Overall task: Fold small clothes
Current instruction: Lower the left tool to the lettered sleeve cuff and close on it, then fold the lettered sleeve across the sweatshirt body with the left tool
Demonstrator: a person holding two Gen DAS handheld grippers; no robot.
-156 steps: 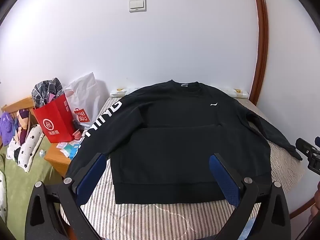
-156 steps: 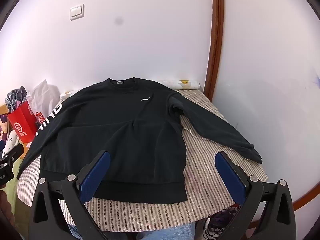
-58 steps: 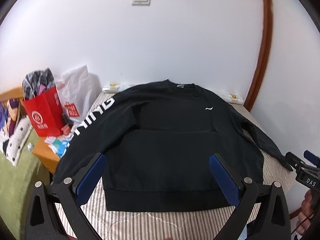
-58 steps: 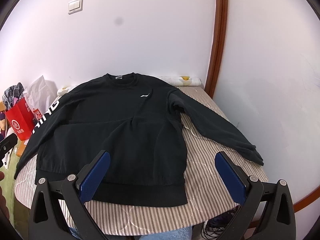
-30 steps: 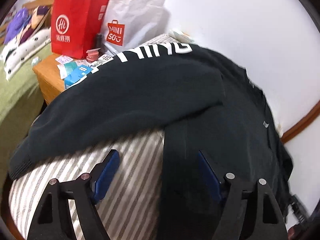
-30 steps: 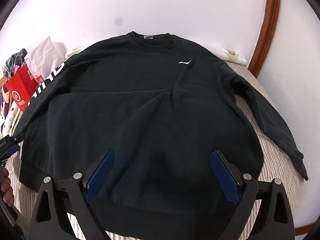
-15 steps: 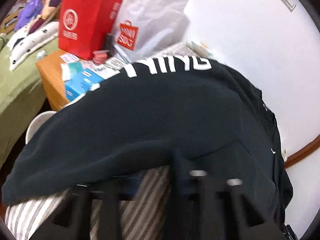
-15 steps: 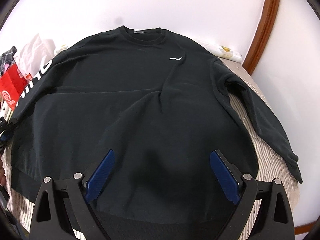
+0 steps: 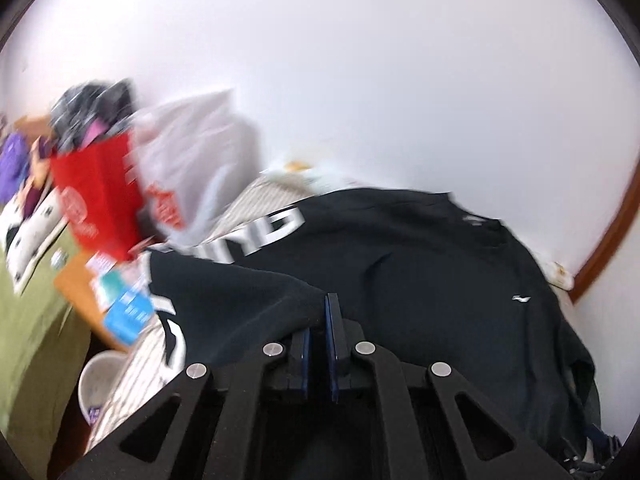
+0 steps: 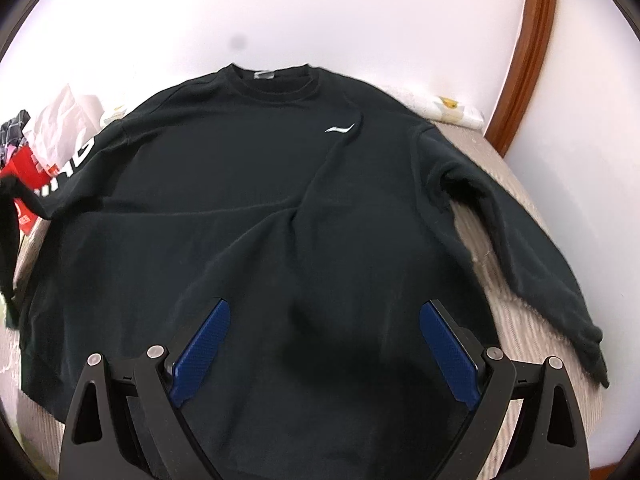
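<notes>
Lifted since before, the sweatshirt [image 10: 248, 184] sleeve hangs pinched in the left claw [image 9: 320, 320] — right claw [image 10: 324, 332] hovers wide above the hem.

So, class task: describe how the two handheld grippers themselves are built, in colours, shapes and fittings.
Both the left gripper and right gripper have matte black frames with triangular cut-outs and round silver bolt heads at the joints. Their fingers carry flat blue pads with a fine textured surface. No cables, printed markings or sleeves show in either view.

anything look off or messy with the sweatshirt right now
The black sweatshirt isn't flat: a diagonal crease runs down from the chest logo, and the lettered sleeve is bunched up in the shut left gripper.
</notes>
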